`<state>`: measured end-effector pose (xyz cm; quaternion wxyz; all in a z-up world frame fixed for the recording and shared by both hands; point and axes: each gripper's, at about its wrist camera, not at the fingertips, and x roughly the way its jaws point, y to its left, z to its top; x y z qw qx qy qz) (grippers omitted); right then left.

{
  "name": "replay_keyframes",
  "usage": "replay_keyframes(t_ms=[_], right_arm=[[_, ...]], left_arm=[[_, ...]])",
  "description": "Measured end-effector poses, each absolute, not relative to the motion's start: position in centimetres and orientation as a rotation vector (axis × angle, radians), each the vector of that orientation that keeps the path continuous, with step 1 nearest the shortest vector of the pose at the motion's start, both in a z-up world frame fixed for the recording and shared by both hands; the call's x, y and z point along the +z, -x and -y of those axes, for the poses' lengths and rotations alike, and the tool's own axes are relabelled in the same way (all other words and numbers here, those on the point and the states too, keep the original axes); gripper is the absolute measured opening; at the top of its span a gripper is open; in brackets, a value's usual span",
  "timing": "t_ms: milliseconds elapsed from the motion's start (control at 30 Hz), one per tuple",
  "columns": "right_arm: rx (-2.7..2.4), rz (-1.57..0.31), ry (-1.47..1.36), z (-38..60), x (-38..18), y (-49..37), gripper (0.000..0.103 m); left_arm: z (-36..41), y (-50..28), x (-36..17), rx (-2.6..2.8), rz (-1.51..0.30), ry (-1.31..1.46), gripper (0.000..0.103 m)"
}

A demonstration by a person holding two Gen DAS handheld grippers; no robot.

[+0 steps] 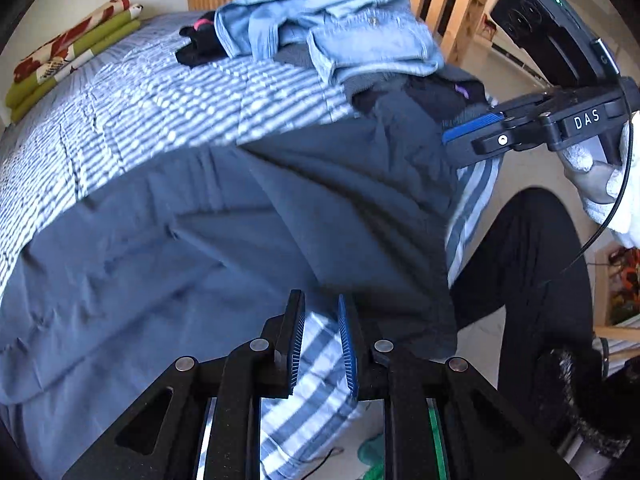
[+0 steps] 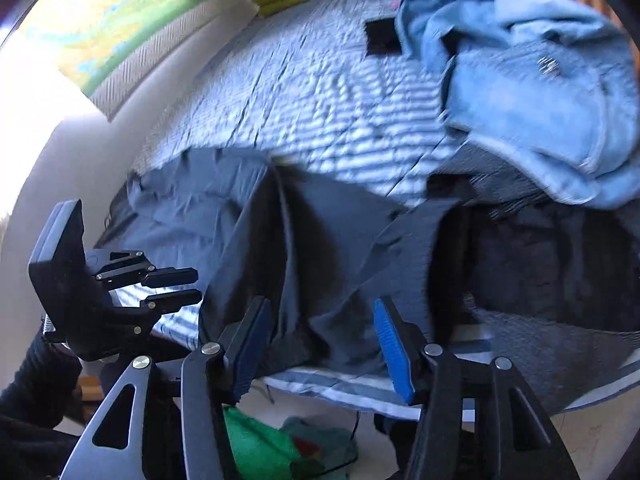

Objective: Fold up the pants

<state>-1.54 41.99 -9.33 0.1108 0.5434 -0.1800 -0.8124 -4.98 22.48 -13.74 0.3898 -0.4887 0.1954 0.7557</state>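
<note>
In the left wrist view, the grey pants (image 1: 256, 216) lay spread along the near edge of the bed, over the blue-and-white striped bedspread (image 1: 132, 92), placed there, it seems, so the flat mattress could serve as a folding surface. The left gripper (image 1: 322, 344) pointed steeply down at that edge with its jaws standing a little apart; only striped bedding showed in the narrow gap, and the pads pressed on nothing, so it held no cloth. At the right of the same view the right gripper (image 1: 460, 140) reached in over the far end of the pants, carried by a hand in a white glove (image 1: 600, 184). Behind them a heap of light-blue denim clothes (image 1: 328, 36) sat on darker garments, probably waiting their turn, and a folded green-and-floral blanket (image 1: 68, 60) lay by the wall. In the right wrist view, blurred by motion, the right gripper (image 2: 324, 344) hovered with its jaws roughly half apart above a raised ridge of the pants (image 2: 304, 240), the cloth beneath and between the fingers but not pinched; the spacing suggests it was positioned to take hold of that fold near the bed's edge. The left gripper (image 2: 188, 286) appeared at the left, beside the pants' other end, its fingers close together and empty. The denim heap (image 2: 532, 80) lay beyond.
</note>
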Motion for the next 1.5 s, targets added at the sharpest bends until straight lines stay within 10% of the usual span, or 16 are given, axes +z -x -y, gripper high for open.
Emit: replay_keyframes(t_ms=[267,400,800,1000,1500], right_arm=[[-2.318,0.375,-1.713,-36.7,-14.2,3.5,0.042],[-2.285,0.343,-1.724,-35.9,-13.9,3.3,0.009],[-2.667,-0.107,-1.727,-40.4,-6.6,8.1,0.012],[-2.575,0.488,-1.760,-46.0,-7.6,5.7,0.020],[-2.620,0.645,-1.710,-45.8,-8.8,2.3,0.036]], left_arm=[[-22.8,4.1,-15.7,1.899,-0.487,1.270,0.018],[-22.5,3.7,-15.5,1.891,-0.473,1.252,0.018],[-26.5,3.8,-12.8,1.848,-0.436,1.152,0.018],[-27.1,4.9,-12.6,1.874,-0.461,1.122,0.018],[-21.8,5.7,-13.2,1.966,-0.459,1.169,0.023]])
